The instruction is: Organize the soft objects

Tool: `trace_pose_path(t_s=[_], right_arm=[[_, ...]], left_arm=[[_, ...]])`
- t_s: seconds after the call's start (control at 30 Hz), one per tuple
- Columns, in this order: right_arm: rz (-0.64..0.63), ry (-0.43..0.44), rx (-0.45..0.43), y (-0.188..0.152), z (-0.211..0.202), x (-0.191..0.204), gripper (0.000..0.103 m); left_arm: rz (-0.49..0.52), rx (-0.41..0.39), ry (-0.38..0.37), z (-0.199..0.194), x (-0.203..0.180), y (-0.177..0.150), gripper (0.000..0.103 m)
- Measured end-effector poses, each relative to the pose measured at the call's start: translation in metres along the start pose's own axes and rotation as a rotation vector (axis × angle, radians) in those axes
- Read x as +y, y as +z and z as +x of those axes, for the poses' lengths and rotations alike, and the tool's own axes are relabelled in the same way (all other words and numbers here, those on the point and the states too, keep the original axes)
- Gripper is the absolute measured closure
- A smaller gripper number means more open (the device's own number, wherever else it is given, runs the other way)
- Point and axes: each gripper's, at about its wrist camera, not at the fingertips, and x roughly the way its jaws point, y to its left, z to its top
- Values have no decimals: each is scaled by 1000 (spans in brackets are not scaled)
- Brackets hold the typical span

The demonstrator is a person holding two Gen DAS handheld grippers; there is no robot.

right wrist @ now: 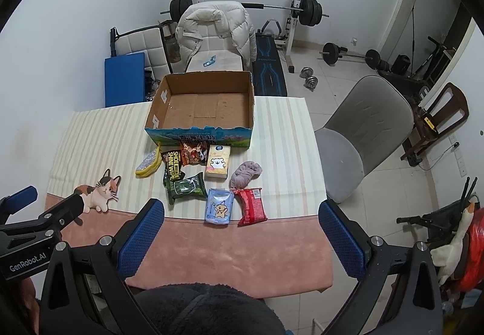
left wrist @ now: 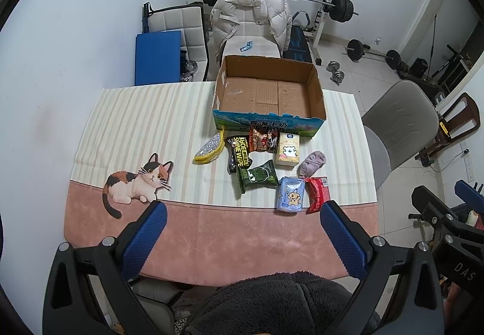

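Observation:
An open cardboard box [left wrist: 317, 87] [right wrist: 251, 102] stands at the table's far side, with nothing inside. In front of it lie several soft items: a yellow sponge [left wrist: 210, 147] [right wrist: 148, 164], a black shoe-wipe pack [left wrist: 239, 152] [right wrist: 172, 167], an orange snack bag [left wrist: 263, 139] [right wrist: 193, 153], a cream tissue pack [left wrist: 287, 150] [right wrist: 217, 165], a green pack [left wrist: 257, 176] [right wrist: 186, 188], a blue tissue pack [left wrist: 290, 194] [right wrist: 219, 206], a red pack [left wrist: 317, 194] [right wrist: 251, 206] and a mauve cloth [left wrist: 311, 164] [right wrist: 245, 173]. My left gripper [left wrist: 243, 211] and right gripper [right wrist: 242, 208] are open and empty, held above the table's near edge.
The table wears a striped and pink cloth [left wrist: 145, 123] with a cat picture [left wrist: 136, 180]. A grey chair [right wrist: 363, 135] stands right of the table. A chair with a white jacket [left wrist: 251, 14] is behind the box. Weights and a barbell rack [right wrist: 299, 8] are beyond.

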Motion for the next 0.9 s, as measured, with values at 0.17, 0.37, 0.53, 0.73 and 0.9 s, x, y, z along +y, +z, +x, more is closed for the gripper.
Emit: trace_pose_path(t_s=[0.17, 0.37, 0.53, 0.73, 0.9], right_arm=[[1, -3, -7, 0, -1, 2, 0], [6, -2, -17, 0, -5, 3, 0], [6, -4, -24, 1, -7, 2, 0], [3, -3, -31, 1, -9, 2, 0], [2, -2, -35, 2, -11, 2, 0]], left_arm=[[0, -8, 1, 0, -2, 2, 0], [3, -17, -3, -2, -1, 2, 0], [2, -24, -6, -3, 0, 2, 0], [-1, -24, -7, -3, 0, 2, 0], [0, -23, -8, -4, 1, 2, 0]])
